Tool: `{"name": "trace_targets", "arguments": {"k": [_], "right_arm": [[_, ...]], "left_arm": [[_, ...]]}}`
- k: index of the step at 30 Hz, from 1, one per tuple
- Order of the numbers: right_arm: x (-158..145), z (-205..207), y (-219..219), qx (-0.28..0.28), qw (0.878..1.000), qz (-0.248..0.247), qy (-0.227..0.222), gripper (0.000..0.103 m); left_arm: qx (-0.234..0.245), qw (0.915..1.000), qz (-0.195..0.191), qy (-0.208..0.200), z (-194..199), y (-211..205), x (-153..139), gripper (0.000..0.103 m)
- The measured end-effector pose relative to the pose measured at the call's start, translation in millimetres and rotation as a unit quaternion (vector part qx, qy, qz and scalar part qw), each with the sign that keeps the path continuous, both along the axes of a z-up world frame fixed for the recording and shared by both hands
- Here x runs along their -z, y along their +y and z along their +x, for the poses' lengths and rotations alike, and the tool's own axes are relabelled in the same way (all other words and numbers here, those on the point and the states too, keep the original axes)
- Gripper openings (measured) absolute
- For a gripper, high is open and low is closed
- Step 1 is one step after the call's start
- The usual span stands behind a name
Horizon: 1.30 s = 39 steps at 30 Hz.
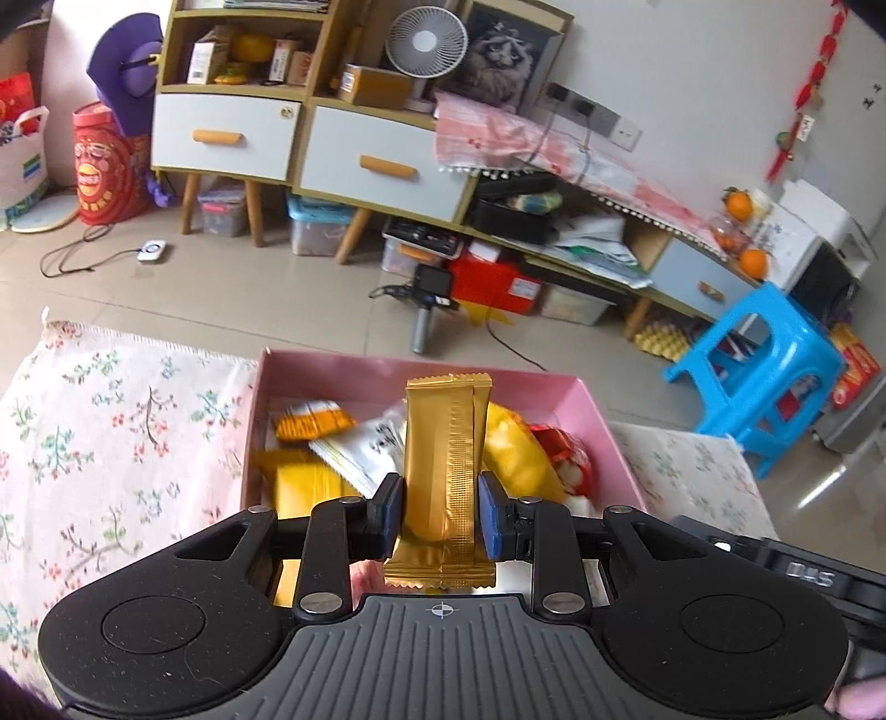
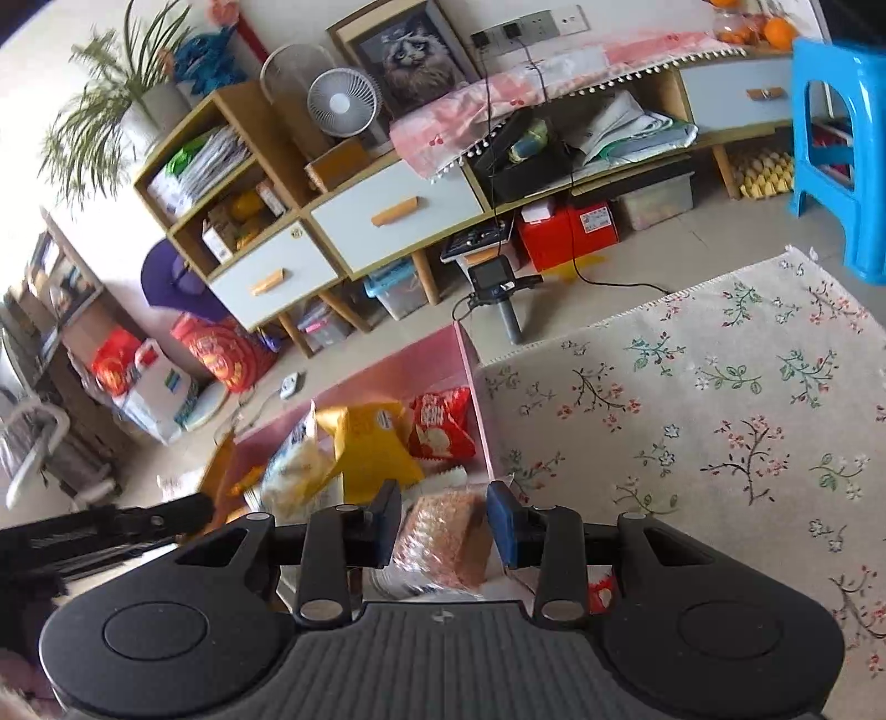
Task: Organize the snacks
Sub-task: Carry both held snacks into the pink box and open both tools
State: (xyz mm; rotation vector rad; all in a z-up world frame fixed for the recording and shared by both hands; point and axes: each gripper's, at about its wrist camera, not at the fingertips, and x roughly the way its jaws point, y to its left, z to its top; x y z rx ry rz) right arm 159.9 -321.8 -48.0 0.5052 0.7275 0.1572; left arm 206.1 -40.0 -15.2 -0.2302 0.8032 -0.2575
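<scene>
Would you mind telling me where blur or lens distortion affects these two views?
Left wrist view: the gold bar is sharp, the snacks in the pink box smeared, the cabinet lines bowed. Right wrist view: the brown packet and nearby snacks are blurred, the room tilted and curved.

Home living room, lived-in and cluttered. Low wooden cabinet (image 1: 310,149) with white drawers along wall, framed cat picture (image 1: 506,55) and small desk fan (image 1: 423,41) on top. Storage boxes underneath, tiled floor, blue plastic stool (image 1: 758,376), potted plant (image 2: 127,94), floral tablecloth (image 2: 720,399).
</scene>
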Motion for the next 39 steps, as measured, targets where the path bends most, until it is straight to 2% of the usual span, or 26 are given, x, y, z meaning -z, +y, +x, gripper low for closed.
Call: {"name": "trace_targets", "arguments": {"k": [8, 13, 15, 19, 23, 27, 29, 34, 39], "right_arm": [[0.7, 3.6, -8.4, 0.007, 1.000, 0.012, 0.002, 0.023], [-0.7, 2.7, -6.5, 0.004, 1.000, 0.016, 0.001, 0.027], [-3.5, 1.9, -6.5, 0.007, 1.000, 0.017, -0.002, 0.040], [-8.5, -0.4, -8.2, 0.011, 1.000, 0.018, -0.009, 0.045], [-11.4, -4.0, -10.9, 0.014, 1.000, 0.012, -0.008, 0.052], [-15.7, -10.2, -12.8, 0.018, 1.000, 0.001, -0.010, 0.068], [-18.4, -13.6, -13.0, 0.017, 1.000, -0.004, -0.011, 0.072], [-21.8, -21.9, -9.7, 0.010, 1.000, -0.024, -0.007, 0.078], [-27.1, -34.4, -7.3, 0.000, 0.999, -0.043, -0.010, 0.084]], "left_arm": [[-0.028, 0.9995, 0.012, -0.006, 16.2, 0.6, 4.6, 0.026], [-0.038, 0.9990, 0.022, -0.001, 19.2, -1.1, 9.0, 0.029], [-0.035, 0.9992, 0.019, 0.000, 18.4, -0.9, 9.1, 0.030], [-0.036, 0.9991, 0.021, -0.008, 12.2, -0.3, 6.7, 0.047], [-0.033, 0.9992, 0.024, -0.005, 4.3, 0.3, 5.3, 0.050], [-0.028, 0.9990, 0.035, -0.004, -5.4, -0.5, 3.1, 0.055], [-0.023, 0.9988, 0.042, -0.004, -11.4, -0.3, 1.9, 0.063], [-0.007, 0.9980, 0.062, -0.012, -28.6, -1.1, -2.8, 0.068], [0.004, 0.9980, 0.060, -0.017, -50.4, 0.5, -8.1, 0.078]]}}
